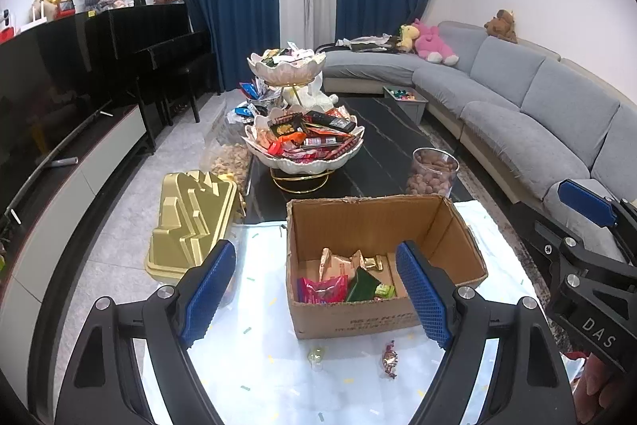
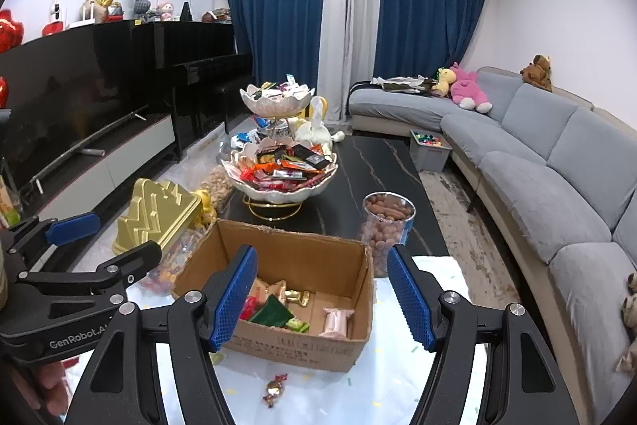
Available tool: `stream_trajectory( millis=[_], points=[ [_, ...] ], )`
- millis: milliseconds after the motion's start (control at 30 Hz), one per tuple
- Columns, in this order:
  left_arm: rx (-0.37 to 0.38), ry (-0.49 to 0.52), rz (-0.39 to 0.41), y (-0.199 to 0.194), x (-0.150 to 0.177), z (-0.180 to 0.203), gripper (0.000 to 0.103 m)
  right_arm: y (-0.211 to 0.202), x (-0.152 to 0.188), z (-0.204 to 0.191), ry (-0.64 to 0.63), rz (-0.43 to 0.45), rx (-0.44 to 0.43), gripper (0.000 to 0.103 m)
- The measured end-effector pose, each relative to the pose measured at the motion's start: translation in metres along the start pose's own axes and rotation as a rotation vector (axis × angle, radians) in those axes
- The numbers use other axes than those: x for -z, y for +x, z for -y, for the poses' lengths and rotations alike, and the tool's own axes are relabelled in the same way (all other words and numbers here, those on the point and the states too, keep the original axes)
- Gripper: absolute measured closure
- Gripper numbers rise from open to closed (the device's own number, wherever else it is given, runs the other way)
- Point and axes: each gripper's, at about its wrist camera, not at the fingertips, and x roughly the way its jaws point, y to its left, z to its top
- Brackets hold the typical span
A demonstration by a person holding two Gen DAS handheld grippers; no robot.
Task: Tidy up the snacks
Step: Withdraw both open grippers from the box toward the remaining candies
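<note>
Cardboard box (image 1: 382, 226), lower centre of the left wrist view, open-topped with a torn rim, corrugated brown walls; inside lie crinkled foil and plastic snack packets (image 1: 342, 277) in red, green, gold and pink. Box sits on a glossy pale cover over the coffee table (image 1: 382, 154), whose far end is dark marbled stone.

Left gripper (image 1: 318, 297): jaws wide apart, nothing between the ribbed blue pads. Right gripper (image 2: 326, 299): jaws likewise parted and empty.

Loose on the cover, below the box in both views: a twist-wrapped candy (image 1: 390, 357), shiny red-gold foil, and to its left in the left wrist view a small clear-gold wrapped sweet (image 1: 316, 353).

Step judged: between picks, collecting stray sweets into the box. Next move calls for lowering one gripper over the twist-wrapped candy, pads straddling its body, closing gently since foil is slippery and small.

Beyond: two-tier scalloped ceramic stand (image 1: 304, 154) heaped with packets, clear jar of nuts (image 1: 434, 176), gold moulded tray (image 1: 191, 222)
</note>
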Motion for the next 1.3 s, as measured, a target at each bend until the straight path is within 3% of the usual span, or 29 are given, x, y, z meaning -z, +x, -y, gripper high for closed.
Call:
stream_trajectory(
  millis=[733, 1300],
  points=[
    [-0.028, 0.006, 0.000, 0.002, 0.053, -0.009, 0.020, -0.014, 0.050, -0.017, 0.027, 0.018, 0.001, 0.035],
    [-0.018, 0.000, -0.001, 0.024, 0.109, -0.015, 0.012, 0.000, 0.091, -0.033, 0.002, 0.020, -0.001, 0.035]
  ],
)
